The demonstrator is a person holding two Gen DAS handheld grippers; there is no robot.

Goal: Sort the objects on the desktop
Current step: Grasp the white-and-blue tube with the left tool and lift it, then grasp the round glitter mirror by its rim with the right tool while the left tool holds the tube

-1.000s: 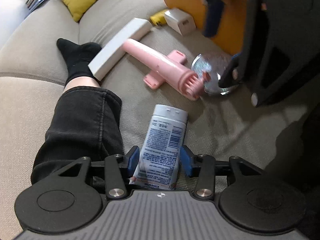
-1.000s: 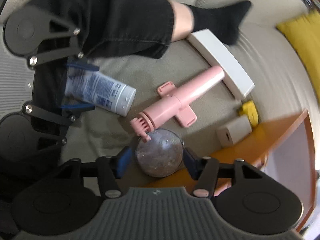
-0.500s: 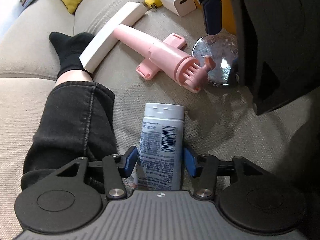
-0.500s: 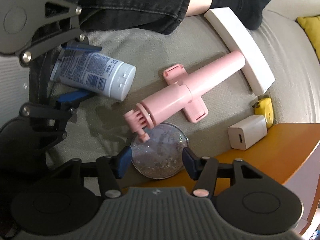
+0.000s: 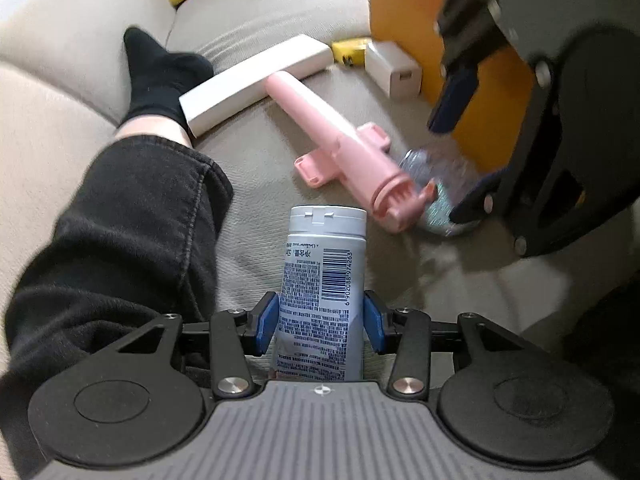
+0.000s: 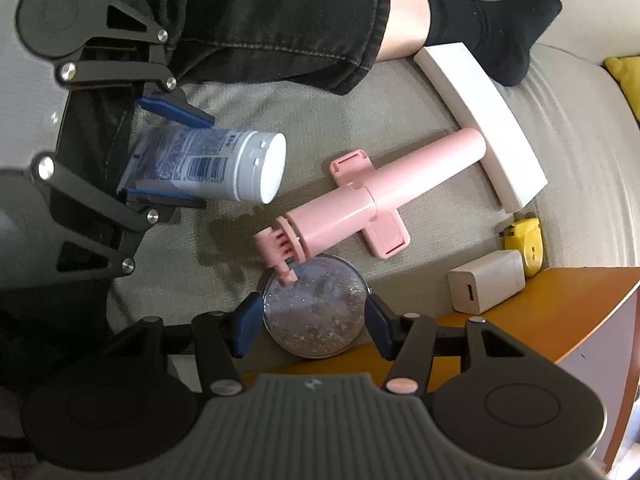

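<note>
Left wrist view: left gripper (image 5: 319,318) pads closed against a tube (image 5: 322,288), cap pointing away, lifted off the sofa (image 5: 60,80).

Right wrist view: right gripper (image 6: 314,322) fingers flank a round glittery disc (image 6: 315,306), apparently pinching it; a pink tool (image 6: 344,204) overlaps its rim. Step in hand: pick-up. Next: lift the disc clear of the pink tool.
</note>
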